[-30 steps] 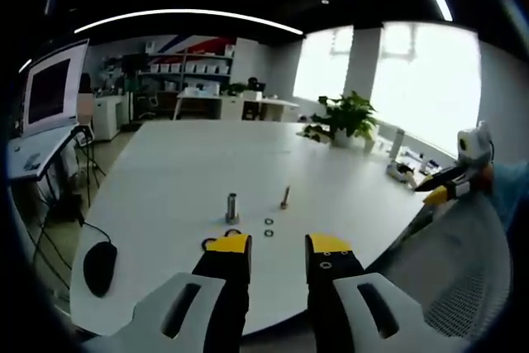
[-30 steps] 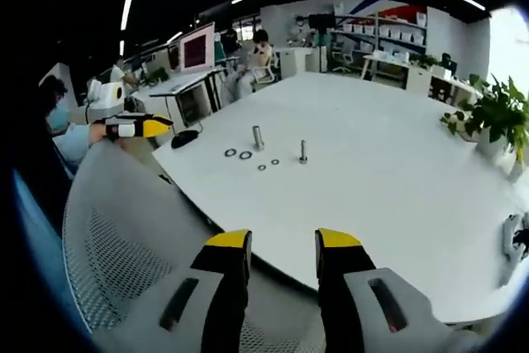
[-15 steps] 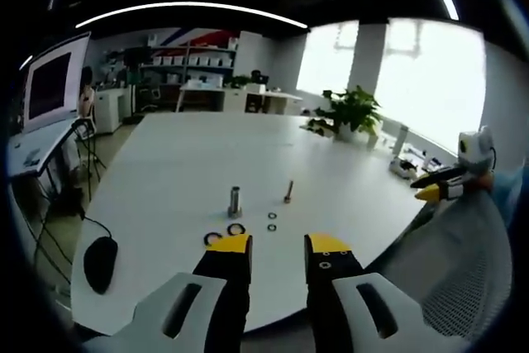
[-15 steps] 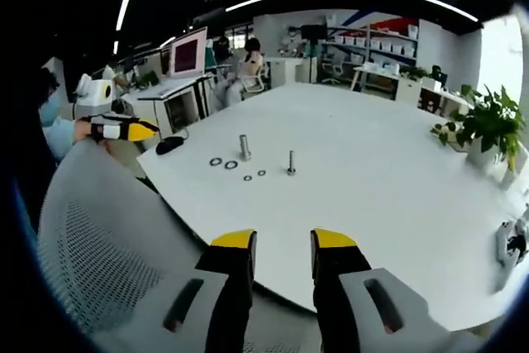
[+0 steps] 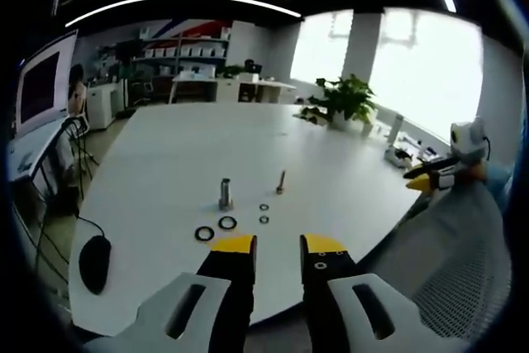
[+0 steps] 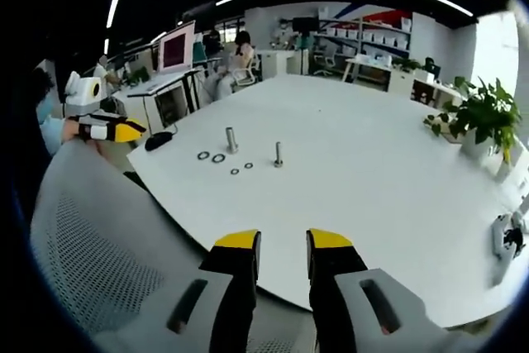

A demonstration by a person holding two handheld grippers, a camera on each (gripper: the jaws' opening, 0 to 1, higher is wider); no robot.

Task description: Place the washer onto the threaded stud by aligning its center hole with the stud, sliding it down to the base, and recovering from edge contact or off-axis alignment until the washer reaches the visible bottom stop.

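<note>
In the left gripper view, the left gripper (image 5: 277,247) shows its two yellow-tipped black fingers (image 5: 234,245) parted by a narrow gap, with nothing between them. They hang over the near edge of the large white oval desk (image 5: 165,150). Just beyond the tips lie two larger dark ring washers (image 5: 216,228) side by side on the desk, and a little farther on two smaller dark ring washers (image 5: 264,213), one behind the other. Past the larger rings stands the thick upright grey metal stud (image 5: 224,193); right of it, near the smaller rings, stands the thin upright threaded stud (image 5: 281,183). No washer sits on either stud. A black computer mouse (image 5: 94,252) lies at the desk's left edge. At the far right the right gripper (image 5: 423,179) enters, above a grey mesh chair back (image 5: 463,270).

In the right gripper view, the right gripper (image 6: 282,241) also holds its fingers (image 6: 238,240) slightly apart and empty, well short of the parts. The left gripper (image 6: 124,131) shows at the left, near the desk's edge. A potted green plant (image 6: 483,117) stands on the desk's far right side.
</note>
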